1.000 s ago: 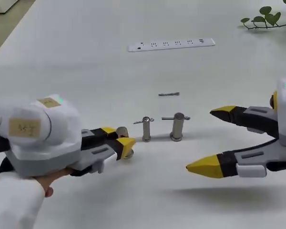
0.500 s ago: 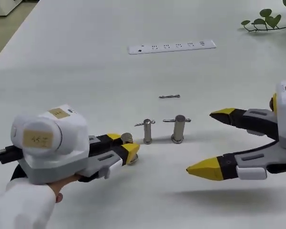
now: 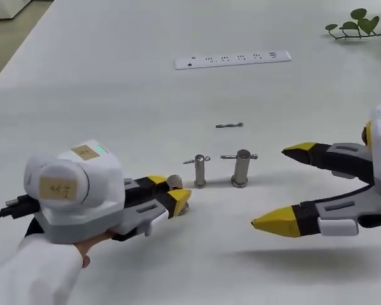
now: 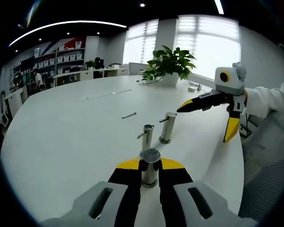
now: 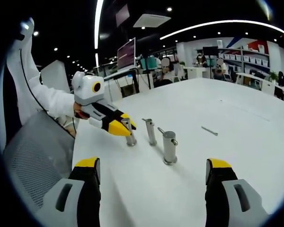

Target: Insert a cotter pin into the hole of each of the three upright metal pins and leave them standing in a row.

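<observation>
- Left gripper, pinching the bare metal pin, has carried it nearer the fitted pin just ahead of its tips.
- Right gripper stays spread. The loose cotter pin lies well beyond both grippers, so one insertion is judged outstanding.

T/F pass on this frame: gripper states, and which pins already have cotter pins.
1. The left hand-held gripper is shut on the leftmost metal pin. True.
2. The right hand-held gripper holds a cotter pin. False: its jaws are open and empty.
3. The middle metal pin and the rightmost metal pin each carry a cotter pin. True.
4. No cotter pin lies loose. False: a loose cotter pin lies on the table beyond the row.
</observation>
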